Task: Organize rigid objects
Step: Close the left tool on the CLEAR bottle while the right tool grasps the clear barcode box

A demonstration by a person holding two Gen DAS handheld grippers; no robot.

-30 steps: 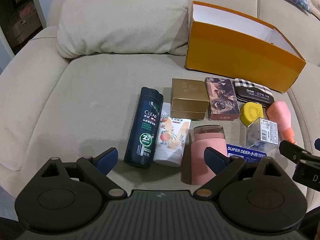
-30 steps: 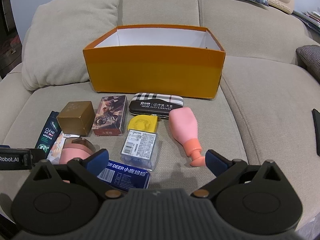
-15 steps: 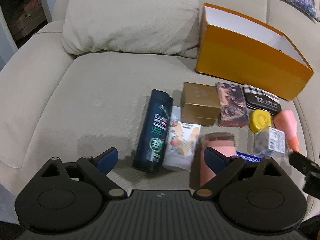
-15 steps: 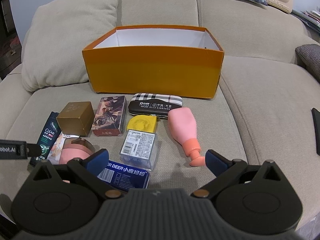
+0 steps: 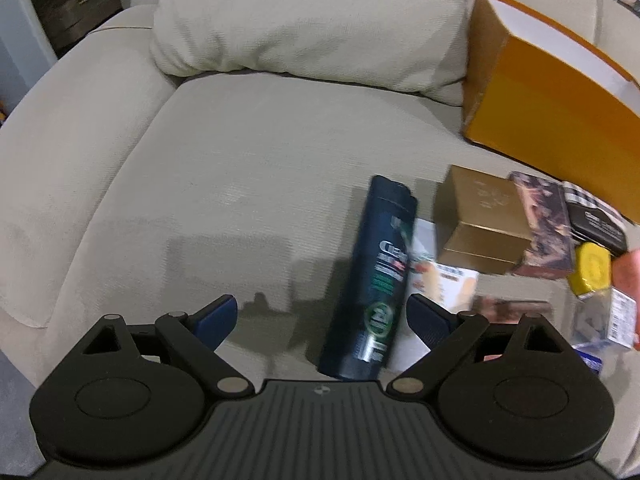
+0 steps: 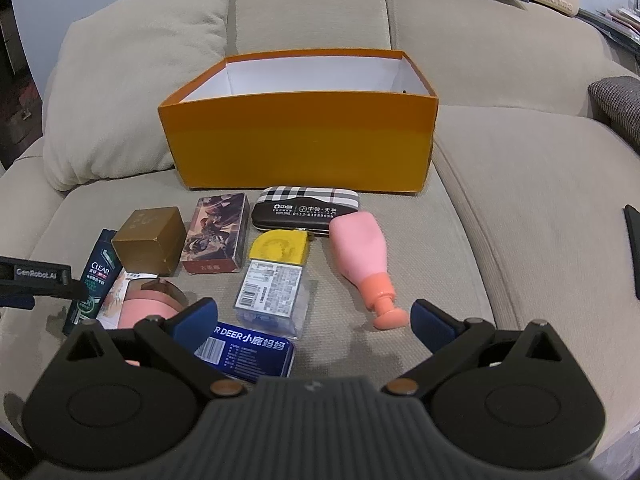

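Observation:
An open orange box (image 6: pixel 300 140) stands on the beige sofa, white inside and empty. In front of it lie a dark shampoo bottle (image 5: pixel 374 284), a gold box (image 6: pixel 150 240), a patterned card box (image 6: pixel 216 238), a plaid case (image 6: pixel 306 210), a yellow tape measure (image 6: pixel 278 248), a pink bottle (image 6: pixel 366 258), a clear plastic box (image 6: pixel 270 294), a blue tin (image 6: pixel 248 350) and a pink cup (image 6: pixel 150 308). My left gripper (image 5: pixel 322 316) hovers open over the shampoo bottle's lower end. My right gripper (image 6: pixel 314 318) is open above the blue tin, holding nothing.
A large beige cushion (image 5: pixel 312 20) leans on the sofa back left of the box. A dark flat object (image 6: pixel 632 248) lies at the right edge of the seat. The left gripper's body (image 6: pixel 36 280) juts in at the left of the right wrist view.
My left gripper has swung left and closer, so the shampoo bottle now sits between its fingers. The right gripper has barely moved. No object has shifted.

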